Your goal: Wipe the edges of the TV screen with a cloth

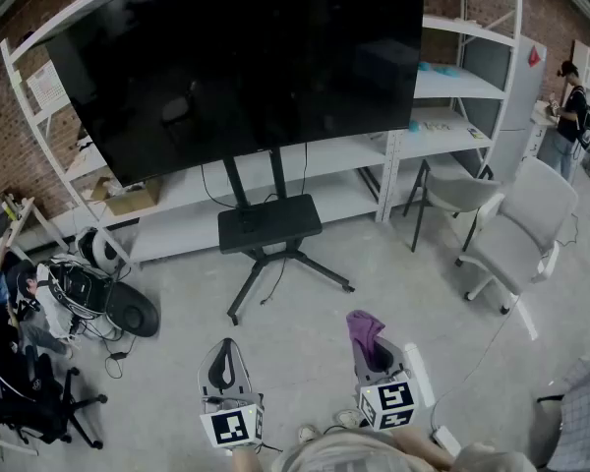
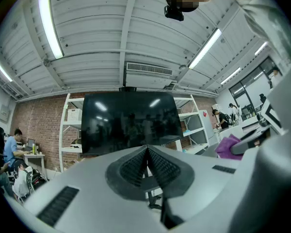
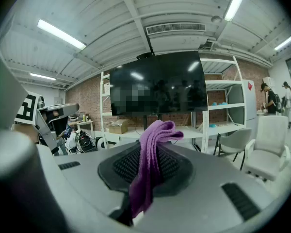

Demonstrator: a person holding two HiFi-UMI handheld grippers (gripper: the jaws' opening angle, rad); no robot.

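Note:
A large black TV screen [image 1: 246, 62] stands on a black wheeled stand [image 1: 270, 226] in front of white shelving; it also shows in the left gripper view as the TV screen [image 2: 131, 120] and in the right gripper view as the TV screen [image 3: 160, 89]. My right gripper [image 1: 371, 347] is shut on a purple cloth [image 1: 364, 327], which sticks out above its jaws and hangs down between them as the cloth [image 3: 150, 164]. My left gripper [image 1: 226, 364] is shut with nothing in it, its jaws pressed together. Both grippers are held low, well short of the screen.
White shelves [image 1: 452, 87] run behind the TV. Two grey chairs [image 1: 521, 229] stand at the right. Bags, cables and a round base [image 1: 128, 308] lie at the left beside a seated person [image 1: 0, 283]. Another person [image 1: 573, 96] stands far right.

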